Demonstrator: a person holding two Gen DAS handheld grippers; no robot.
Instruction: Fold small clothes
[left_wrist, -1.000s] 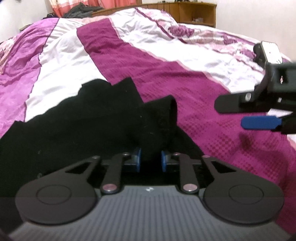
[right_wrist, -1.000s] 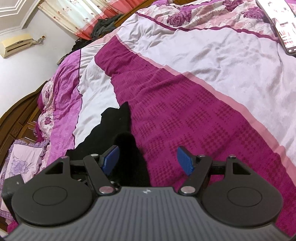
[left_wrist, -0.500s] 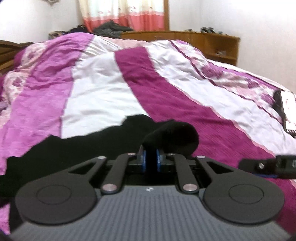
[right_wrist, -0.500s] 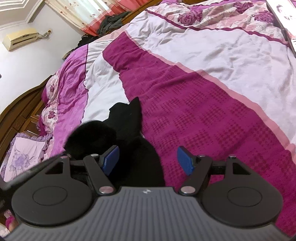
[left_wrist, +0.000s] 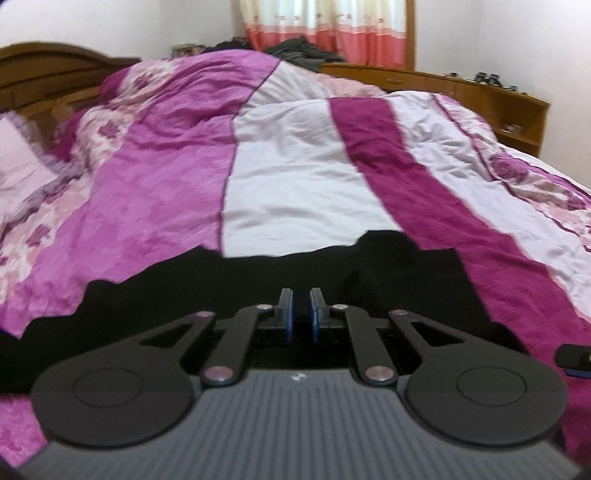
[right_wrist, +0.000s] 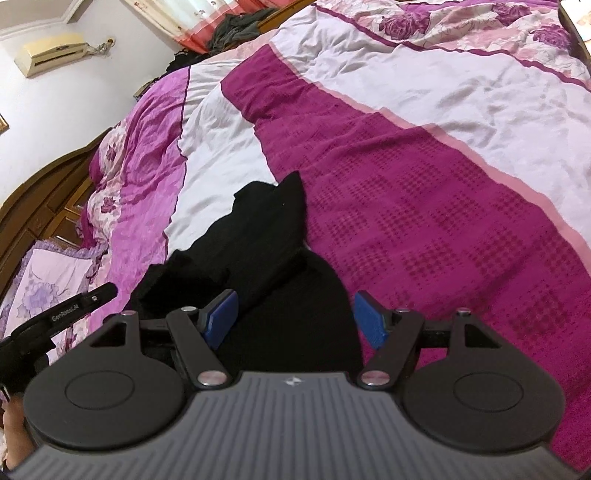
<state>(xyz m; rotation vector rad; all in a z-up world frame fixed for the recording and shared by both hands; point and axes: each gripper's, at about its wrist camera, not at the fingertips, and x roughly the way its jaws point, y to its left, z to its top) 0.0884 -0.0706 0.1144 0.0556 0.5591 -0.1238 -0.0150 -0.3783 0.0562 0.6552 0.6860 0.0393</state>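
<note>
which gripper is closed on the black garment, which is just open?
The left gripper: its blue pads are nearly together, pinching the black garment. The right gripper has its pads spread wide above the cloth, gripping nothing.

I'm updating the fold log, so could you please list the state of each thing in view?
Left gripper: nearly shut, seemingly pinching the black garment.
Right gripper: open, above the garment, holding nothing.
Black garment: crumpled, partly folded on the bedspread.
Bedspread: spread out, wrinkled.
</note>
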